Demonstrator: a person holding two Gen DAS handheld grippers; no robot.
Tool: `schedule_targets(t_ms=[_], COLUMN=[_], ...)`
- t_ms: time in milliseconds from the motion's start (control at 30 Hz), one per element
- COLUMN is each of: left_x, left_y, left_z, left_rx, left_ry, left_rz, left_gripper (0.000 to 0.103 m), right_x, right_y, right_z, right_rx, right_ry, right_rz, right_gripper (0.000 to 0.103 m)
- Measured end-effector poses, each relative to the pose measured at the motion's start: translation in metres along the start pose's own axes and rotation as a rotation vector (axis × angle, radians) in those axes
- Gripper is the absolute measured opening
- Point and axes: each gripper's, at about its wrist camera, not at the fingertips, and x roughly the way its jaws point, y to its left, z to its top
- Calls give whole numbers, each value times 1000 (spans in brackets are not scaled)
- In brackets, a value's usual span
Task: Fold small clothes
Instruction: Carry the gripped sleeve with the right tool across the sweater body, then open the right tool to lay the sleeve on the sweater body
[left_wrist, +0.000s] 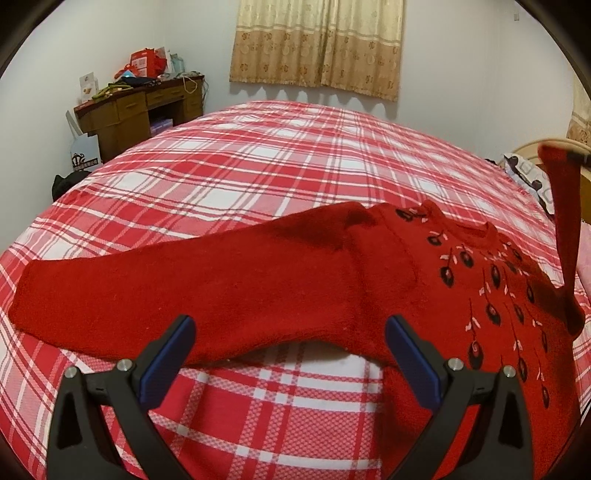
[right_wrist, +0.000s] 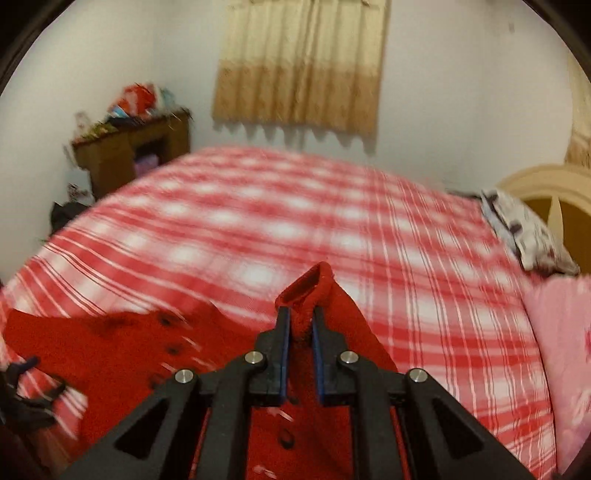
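A red knitted sweater (left_wrist: 388, 280) with dark flower embroidery lies face up on the plaid bed. Its one sleeve (left_wrist: 166, 288) stretches flat to the left. My left gripper (left_wrist: 290, 325) hovers open just above that sleeve's lower edge, with nothing between its blue pads. The other sleeve (left_wrist: 563, 229) is lifted off the bed at the right. My right gripper (right_wrist: 301, 315) is shut on that sleeve's cuff (right_wrist: 310, 291), which pokes out past the fingertips. The right wrist view is blurred by motion. The sweater body (right_wrist: 122, 347) lies below and to the left there.
The red and white plaid bed sheet (left_wrist: 258, 173) covers the whole bed. A patterned pillow (right_wrist: 524, 236) and a pink cloth (right_wrist: 565, 350) lie at the right by the cream headboard (right_wrist: 546, 184). A cluttered wooden desk (left_wrist: 140, 107) stands at the far left wall.
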Motion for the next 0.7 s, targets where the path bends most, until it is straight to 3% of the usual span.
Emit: schedule_targets(t_ms=[167, 367, 567, 700], left_x=[-2, -1, -2, 2], left_y=[6, 12, 19, 25], left_z=[-1, -2, -6, -9], left_rx=[-14, -30, -25, -41], left_ry=[-2, 2, 8, 23], left_rz=[4, 11, 30, 41], left_gripper=[103, 103, 103, 103], right_x=[-29, -25, 20, 51], right_y=[49, 124, 194, 201], right_z=[20, 9, -45, -79], right_rx=[-57, -116, -181, -151], right_ry=[-72, -77, 25, 110], right_rz=[103, 226, 311, 346], right_gripper=[10, 10, 10, 10])
